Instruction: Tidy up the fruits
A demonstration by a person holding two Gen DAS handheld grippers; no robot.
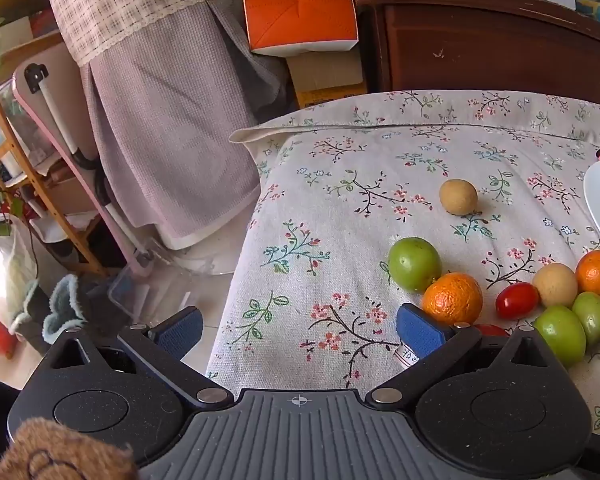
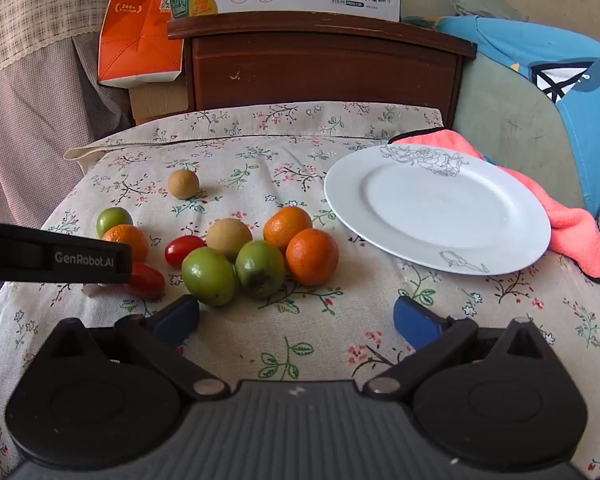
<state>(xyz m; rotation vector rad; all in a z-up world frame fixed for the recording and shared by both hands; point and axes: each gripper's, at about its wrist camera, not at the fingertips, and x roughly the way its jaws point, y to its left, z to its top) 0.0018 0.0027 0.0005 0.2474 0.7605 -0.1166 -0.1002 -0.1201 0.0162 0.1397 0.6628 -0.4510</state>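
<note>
Loose fruit lies on a floral tablecloth [image 2: 260, 152]: a tan round fruit [image 2: 183, 184] far back, a cluster of green fruits [image 2: 209, 277], oranges [image 2: 311, 256], a tan fruit [image 2: 228, 237] and a cherry tomato [image 2: 183, 249], plus a green fruit [image 1: 414, 263] and an orange [image 1: 453, 298] to the left. An empty white plate [image 2: 436, 208] sits at the right. My left gripper [image 1: 300, 330] is open over the table's left edge, its right finger just short of the orange. My right gripper [image 2: 298, 318] is open in front of the cluster, holding nothing.
A pink cloth [image 2: 572, 220] lies under the plate's far side. A dark wooden cabinet [image 2: 320, 72] with boxes stands behind the table. Left of the table's edge the floor drops away with a draped chair [image 1: 160, 140] and a shelf [image 1: 16, 168].
</note>
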